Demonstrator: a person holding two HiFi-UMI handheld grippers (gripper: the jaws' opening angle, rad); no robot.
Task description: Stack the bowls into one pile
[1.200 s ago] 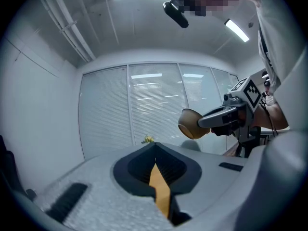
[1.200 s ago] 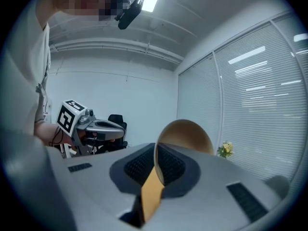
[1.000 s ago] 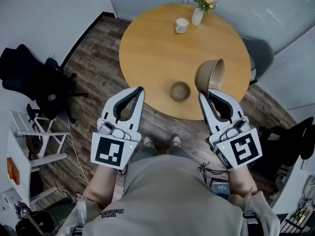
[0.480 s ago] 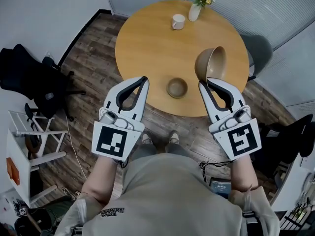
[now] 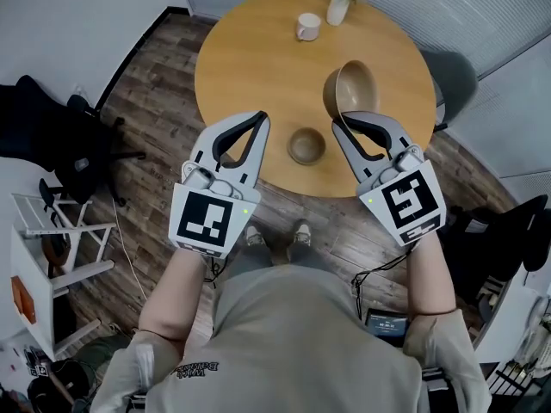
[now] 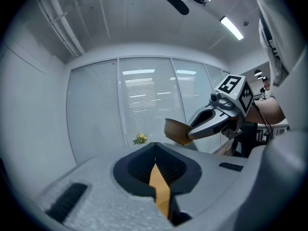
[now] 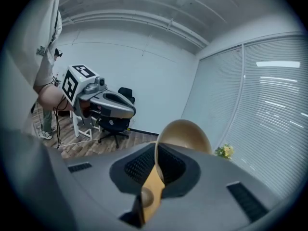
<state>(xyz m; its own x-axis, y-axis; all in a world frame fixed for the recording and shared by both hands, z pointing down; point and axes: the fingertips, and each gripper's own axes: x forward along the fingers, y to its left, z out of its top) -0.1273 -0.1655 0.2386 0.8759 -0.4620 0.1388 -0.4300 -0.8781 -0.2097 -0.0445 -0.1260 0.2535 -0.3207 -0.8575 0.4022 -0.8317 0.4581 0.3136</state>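
On the round wooden table (image 5: 258,58) a small tan bowl (image 5: 307,145) sits near the front edge. My right gripper (image 5: 341,120) is shut on the rim of a larger tan bowl (image 5: 351,89), which hangs tilted on its side above the table, just right of and beyond the small bowl. In the right gripper view the large bowl (image 7: 185,134) stands up between the jaws of my right gripper (image 7: 156,154). My left gripper (image 5: 257,119) is shut with nothing in it, just left of the small bowl. The left gripper view shows the held bowl (image 6: 177,130) and the right gripper (image 6: 216,117).
A white mug (image 5: 307,27) and a vase of flowers (image 5: 338,3) stand at the table's far side. A grey chair (image 5: 456,80) is tucked in at the right. At the left are a black office chair (image 5: 52,136) and a white rack (image 5: 52,231).
Both grippers have moved forward over the table's front edge. The large bowl went left with the right gripper and is now closer to the small bowl.
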